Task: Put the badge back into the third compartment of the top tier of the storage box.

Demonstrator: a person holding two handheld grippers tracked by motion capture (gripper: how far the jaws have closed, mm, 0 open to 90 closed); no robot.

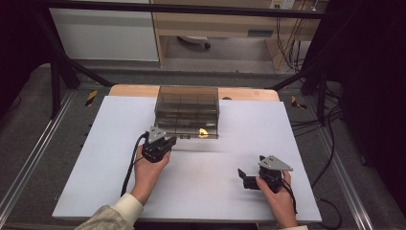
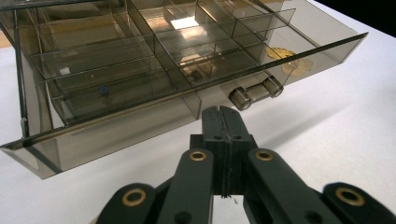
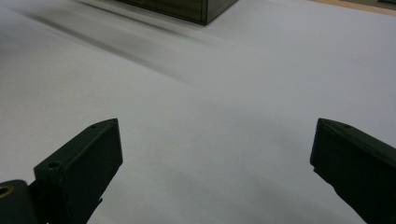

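Nearest the person, the right gripper point(image 1: 246, 178) is resting on the white table point(image 1: 95, 158) with its jaws spread wide and nothing between them. Further out, the left gripper point(image 2: 223, 112) is hovering with its jaws pressed together, pinching nothing, its tips just short of the small round handle point(image 2: 256, 92) on the pulled-out drawer point(image 2: 140, 116). That drawer is sticking out of the smoky plastic cabinet point(image 1: 187, 103) standing at the far middle of the table. The drawer is looking light, stiff and slick, probably brittle at its thin dividers, so the handle seems the safest place to grip. A gold piece point(image 2: 280, 52) is lying in its right-hand compartment.
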